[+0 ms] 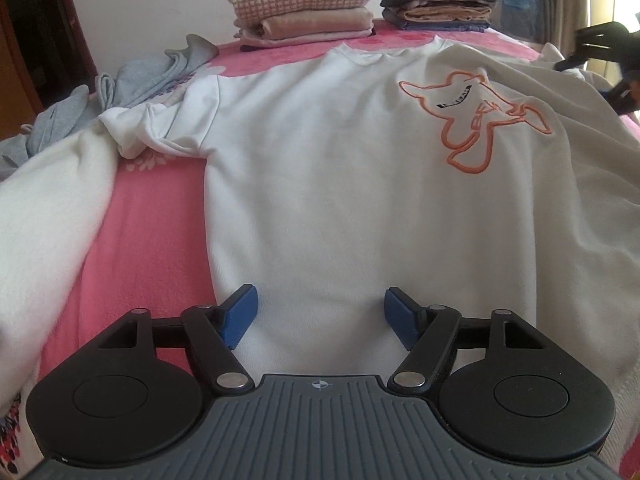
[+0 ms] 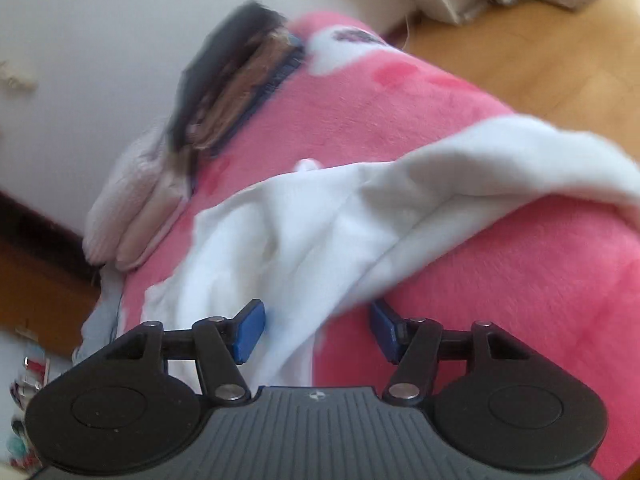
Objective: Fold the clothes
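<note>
A white sweatshirt (image 1: 340, 180) with an orange outline drawing (image 1: 476, 120) lies face up and spread on the pink blanket (image 1: 160, 220). Its left sleeve (image 1: 52, 220) trails toward the near left. My left gripper (image 1: 320, 316) hovers over the hem with its blue pads wide apart and the cloth lying flat beneath, so it is open. In the right wrist view, which is blurred, my right gripper (image 2: 318, 330) is open over the bunched white sleeve (image 2: 320, 232). A fold of that sleeve runs down between the pads. From the left wrist view this gripper (image 1: 588, 76) is a dark blur at the sweatshirt's right shoulder.
Two stacks of folded clothes sit at the far end of the bed, a pale checked one (image 1: 304, 12) and a dark one (image 1: 436, 4). A crumpled grey garment (image 1: 132, 84) lies at the far left. Wooden floor (image 2: 540, 60) lies beyond the bed's edge.
</note>
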